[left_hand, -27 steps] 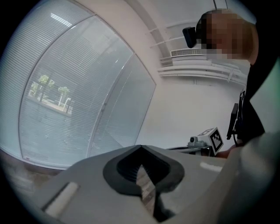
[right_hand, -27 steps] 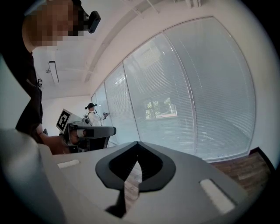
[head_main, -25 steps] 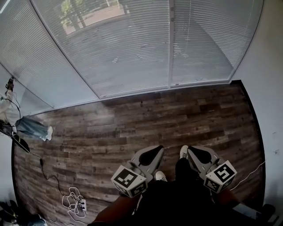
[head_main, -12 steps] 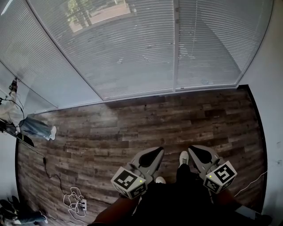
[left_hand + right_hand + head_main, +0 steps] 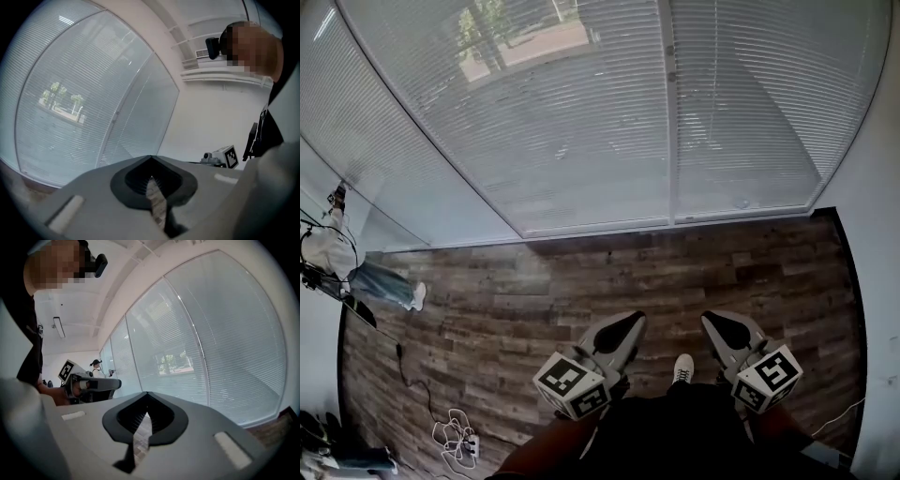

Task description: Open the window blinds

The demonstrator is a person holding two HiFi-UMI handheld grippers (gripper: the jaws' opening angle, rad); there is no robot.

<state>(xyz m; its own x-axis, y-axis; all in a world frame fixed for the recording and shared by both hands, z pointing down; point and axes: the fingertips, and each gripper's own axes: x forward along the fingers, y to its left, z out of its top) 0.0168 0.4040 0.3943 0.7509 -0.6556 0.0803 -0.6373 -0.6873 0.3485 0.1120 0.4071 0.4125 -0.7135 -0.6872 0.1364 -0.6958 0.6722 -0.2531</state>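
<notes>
The left hand-held gripper (image 5: 626,325) and right hand-held gripper (image 5: 718,324), jaws closed and empty, point across the wooden floor (image 5: 581,272) toward the lowered window blinds (image 5: 581,122).

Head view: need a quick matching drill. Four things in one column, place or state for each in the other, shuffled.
1 window blinds
2 cable tangle
3 white shoe
4 left gripper

A shut, nothing in it
B on the wood floor, lower left
C low in frame, near centre
D lowered, covering the window

Pairs: 1-D, 2-B, 3-C, 4-A
</notes>
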